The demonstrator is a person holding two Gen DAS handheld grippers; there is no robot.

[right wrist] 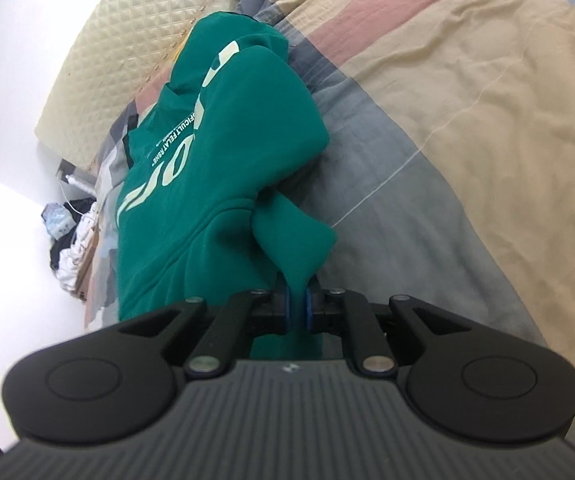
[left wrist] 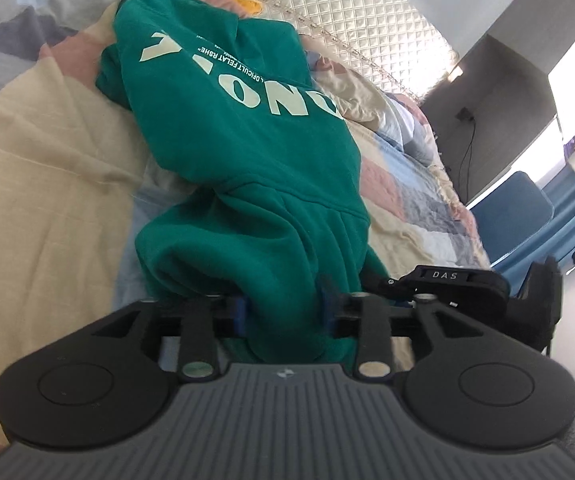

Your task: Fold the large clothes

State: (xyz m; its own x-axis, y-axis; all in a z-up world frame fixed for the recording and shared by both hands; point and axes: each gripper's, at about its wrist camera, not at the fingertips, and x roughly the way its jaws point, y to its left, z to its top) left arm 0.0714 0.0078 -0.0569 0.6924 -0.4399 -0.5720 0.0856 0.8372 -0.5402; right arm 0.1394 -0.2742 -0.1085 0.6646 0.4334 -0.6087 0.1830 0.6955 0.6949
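Note:
A green sweatshirt (left wrist: 247,128) with large pale lettering lies bunched lengthwise on a patchwork bedspread (left wrist: 47,160). In the left wrist view its near end hangs down between the blue pads (left wrist: 329,308) of my left gripper (left wrist: 283,312). The jaws stand well apart and the cloth sits loosely in the gap. In the right wrist view the same sweatshirt (right wrist: 215,160) runs away from me. A thin fold of its near corner is pinched between the blue pads (right wrist: 285,308) of my right gripper (right wrist: 297,308), whose jaws are nearly together.
A quilted cream headboard (left wrist: 347,12) stands behind the bed. A blue chair (left wrist: 515,208) and window are at right. The black housing marked DAS (left wrist: 451,280) sits close to my left gripper. Clothes and clutter (right wrist: 71,232) lie on the floor beside the bed.

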